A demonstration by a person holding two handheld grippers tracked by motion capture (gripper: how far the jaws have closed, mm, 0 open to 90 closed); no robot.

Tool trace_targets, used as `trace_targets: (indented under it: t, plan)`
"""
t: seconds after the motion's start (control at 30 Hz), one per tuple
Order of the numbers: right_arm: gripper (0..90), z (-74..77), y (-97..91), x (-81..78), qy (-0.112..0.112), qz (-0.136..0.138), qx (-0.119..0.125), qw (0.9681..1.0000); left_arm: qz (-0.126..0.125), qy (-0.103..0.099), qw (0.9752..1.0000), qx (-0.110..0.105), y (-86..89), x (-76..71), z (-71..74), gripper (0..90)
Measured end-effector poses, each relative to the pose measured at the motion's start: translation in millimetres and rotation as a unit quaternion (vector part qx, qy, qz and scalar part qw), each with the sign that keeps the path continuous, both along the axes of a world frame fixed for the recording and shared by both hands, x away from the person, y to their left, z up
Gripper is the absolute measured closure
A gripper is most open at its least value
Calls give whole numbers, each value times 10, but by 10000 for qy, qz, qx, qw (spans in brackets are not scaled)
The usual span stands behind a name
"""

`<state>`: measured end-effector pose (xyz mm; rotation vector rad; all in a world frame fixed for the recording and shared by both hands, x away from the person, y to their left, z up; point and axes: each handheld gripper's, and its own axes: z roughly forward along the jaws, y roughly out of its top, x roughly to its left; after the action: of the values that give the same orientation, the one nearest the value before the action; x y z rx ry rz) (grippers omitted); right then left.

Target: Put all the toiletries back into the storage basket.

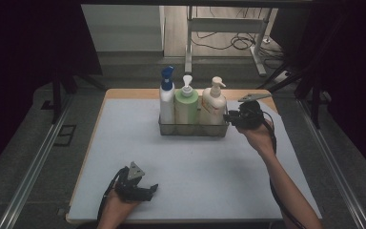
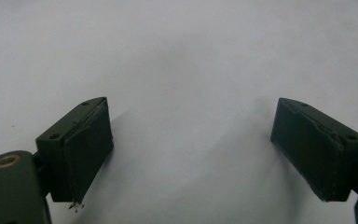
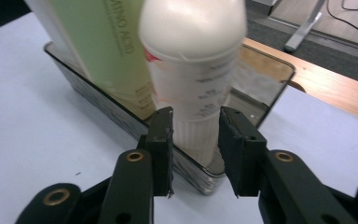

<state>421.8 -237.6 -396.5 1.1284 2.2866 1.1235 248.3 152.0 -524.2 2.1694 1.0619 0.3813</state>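
Observation:
Three bottles stand side by side in a clear tray [image 1: 193,132] at the back of the white mat: a white spray bottle with a blue head [image 1: 167,102], a green pump bottle [image 1: 186,109] and a white pump bottle [image 1: 213,107]. My right gripper [image 1: 226,117] reaches in at the tray's right end. In the right gripper view its jaws [image 3: 193,116] flank the lower part of the white bottle [image 3: 191,60], with a thin gap on each side, so it is open. The green bottle [image 3: 107,51] stands beside it. My left gripper [image 1: 150,190] rests open near the front left; its jaws [image 2: 191,144] hold nothing.
The mat [image 1: 195,167] lies on a wooden table [image 1: 133,93] whose edge shows at the back. Metal rails [image 1: 38,157] run along both sides. A desk frame with cables [image 1: 228,33] stands on the floor beyond.

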Motion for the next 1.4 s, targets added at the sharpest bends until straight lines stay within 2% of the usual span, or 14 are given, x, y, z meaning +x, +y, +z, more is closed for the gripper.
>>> trace_targets:
  t: [0.07, 0.27, 0.47, 0.83, 1.4]
  plan:
    - [685, -5, -19, 13, -17, -89, -29, 10000, -1, 1, 10000, 2, 0, 0, 0, 123]
    - [809, -25, -76, 93, 9, -304, -26, 9995, 1, 0, 10000, 0, 0, 0, 0, 123]
    - [889, -65, -106, 195, 35, -467, -60, 9989, 0, 0, 10000, 0, 0, 0, 0, 123]
    - [899, -127, -72, 377, 37, -630, -125, 9979, 0, 0, 10000, 0, 0, 0, 0, 123]
    - [897, -384, 107, 582, 257, -472, -64, 9985, -5, 2, 10000, 12, 2, 1, 1, 123]
